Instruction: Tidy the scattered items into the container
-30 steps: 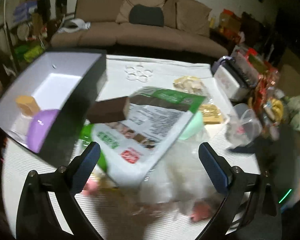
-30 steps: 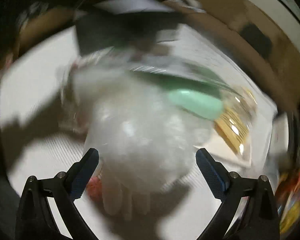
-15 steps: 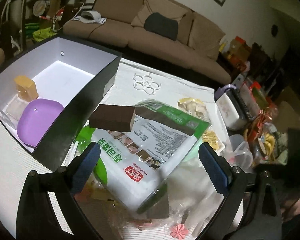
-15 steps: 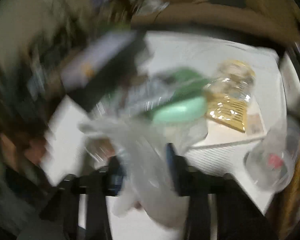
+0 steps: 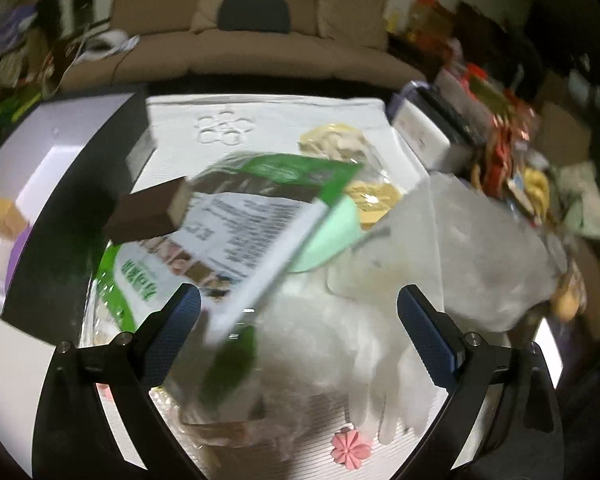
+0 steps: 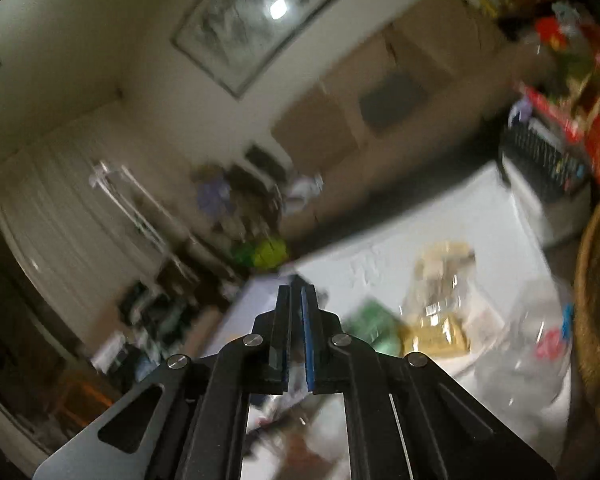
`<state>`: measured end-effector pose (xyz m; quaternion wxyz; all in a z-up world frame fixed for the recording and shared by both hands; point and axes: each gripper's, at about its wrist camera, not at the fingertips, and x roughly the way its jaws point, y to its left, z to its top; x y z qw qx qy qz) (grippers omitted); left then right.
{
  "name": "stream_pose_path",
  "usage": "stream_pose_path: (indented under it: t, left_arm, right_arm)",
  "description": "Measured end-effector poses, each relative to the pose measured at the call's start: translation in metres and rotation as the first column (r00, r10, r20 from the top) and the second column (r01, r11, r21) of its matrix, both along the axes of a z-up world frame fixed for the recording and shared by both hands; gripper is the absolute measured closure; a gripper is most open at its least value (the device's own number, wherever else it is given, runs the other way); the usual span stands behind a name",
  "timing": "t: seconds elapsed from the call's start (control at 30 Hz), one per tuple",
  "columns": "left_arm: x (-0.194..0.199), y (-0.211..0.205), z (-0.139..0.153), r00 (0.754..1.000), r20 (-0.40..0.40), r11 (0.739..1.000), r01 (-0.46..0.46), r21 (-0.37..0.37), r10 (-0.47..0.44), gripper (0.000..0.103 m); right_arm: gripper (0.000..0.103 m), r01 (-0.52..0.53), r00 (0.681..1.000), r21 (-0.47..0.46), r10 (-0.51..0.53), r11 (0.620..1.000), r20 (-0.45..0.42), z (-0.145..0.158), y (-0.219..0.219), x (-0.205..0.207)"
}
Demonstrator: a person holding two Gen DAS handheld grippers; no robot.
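Left gripper [image 5: 298, 330]: jaws wide, nothing gripped
Glove [image 5: 384, 364]: between its fingers, at 5 o'clock
Snack bag [image 5: 236, 224]: at 11 o'clock beyond
Container [image 5: 80, 184]: far, at 10 o'clock
Right gripper [image 6: 296, 320]: jaws narrowed together; whether anything is pinched, cannot tell

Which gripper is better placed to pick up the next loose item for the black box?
Left. The left gripper is open and hovers right over the pile: the green-and-white snack packet and translucent plastic gloves. The right gripper is shut and points out over the room, away from the pile.
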<state>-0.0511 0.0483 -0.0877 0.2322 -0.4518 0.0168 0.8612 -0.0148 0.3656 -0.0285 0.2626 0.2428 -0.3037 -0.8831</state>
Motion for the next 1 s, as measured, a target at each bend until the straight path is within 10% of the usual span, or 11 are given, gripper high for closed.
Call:
stream_pose_path:
  t: [0.1,0.17,0.2,0.27,0.4,0.57,0.7,0.9,1.0]
  left_arm:
    - [0.004,0.013,0.000,1.000,-0.027,0.999,0.009,-0.054,-0.010,0.004]
    - [0.001,0.013,-0.003,1.000,-0.028,0.996,-0.015,-0.093,0.013,0.004]
    - [-0.002,0.011,-0.005,0.999,-0.026,0.994,-0.030,-0.104,0.028,0.004]
    - [-0.008,0.001,-0.007,0.997,-0.017,0.991,-0.079,-0.112,0.077,0.004]
    - [-0.021,-0.024,-0.010,0.985,0.021,0.984,-0.169,-0.065,0.170,0.004]
    - [-0.028,-0.045,-0.004,0.974,0.017,0.974,-0.228,-0.018,0.228,0.004]
    - [-0.033,-0.065,-0.003,0.960,0.024,0.960,-0.279,-0.013,0.280,0.004]
    - [-0.034,-0.087,-0.006,0.948,0.062,0.950,-0.311,-0.022,0.312,0.004]
    - [-0.034,-0.096,-0.003,0.941,0.061,0.943,-0.333,0.002,0.332,0.004]
  right_arm:
    - [0.088,-0.011,0.996,0.231,-0.010,0.973,0.092,-0.011,-0.019,-0.007]
    - [0.019,-0.087,0.974,0.292,0.019,0.952,0.228,-0.038,-0.036,-0.022]
    - [0.012,-0.128,0.954,0.332,0.025,0.935,0.297,-0.055,-0.047,-0.031]
    - [0.012,-0.159,0.930,0.496,-0.040,0.854,0.365,-0.083,-0.073,-0.043]
    - [0.012,-0.220,0.883,0.806,-0.239,0.550,0.404,-0.129,-0.114,-0.056]
    - [0.012,-0.331,0.772,0.765,-0.307,0.552,0.556,-0.188,-0.132,-0.068]
    - [0.003,-0.331,0.766,0.850,-0.409,0.411,0.496,-0.219,-0.139,-0.077]
    - [0.005,-0.376,0.721,0.734,-0.318,0.566,0.615,-0.230,-0.114,-0.075]
    - [0.029,-0.373,0.702,0.660,-0.266,0.653,0.660,-0.228,-0.102,-0.072]
